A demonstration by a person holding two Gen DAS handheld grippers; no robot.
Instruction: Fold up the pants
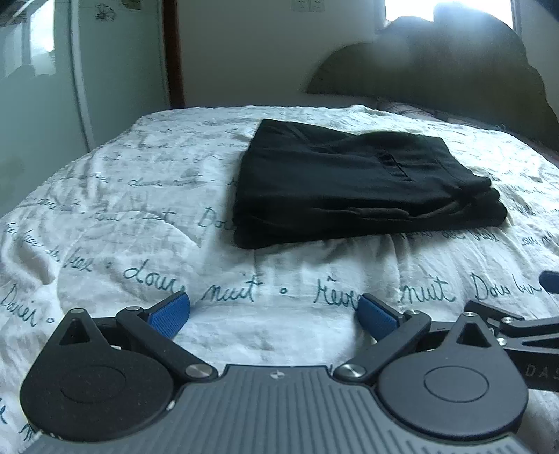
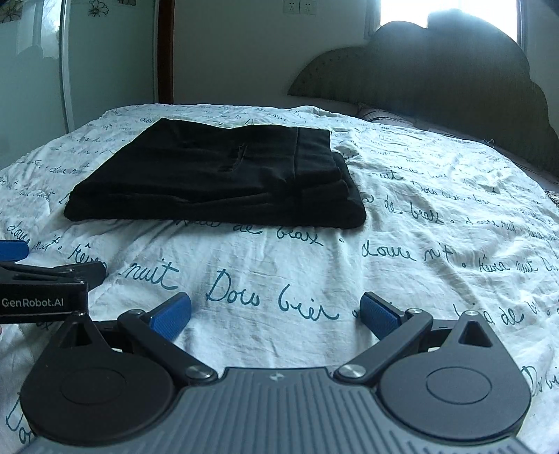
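Black pants (image 1: 356, 185) are sitting folded in a neat stack mid-bed on the white bedspread (image 1: 279, 335). Left hand-held gripper (image 1: 274, 310) and right hand-held gripper (image 2: 276, 312) are both hovering nearby, spread wide, gripping nothing.

A white bedspread (image 2: 384, 244) with blue handwriting is covering the bed. At upper right, a scalloped headboard (image 2: 436, 77) is standing before a bright window (image 2: 447, 8); glass wardrobe doors (image 1: 38, 77) are showing at left.

I read "GenRobot.AI" on the black left gripper (image 2: 42, 297) — and "nuit", "Dors bien" in teal script on the white quilted bedspread (image 2: 401, 279).
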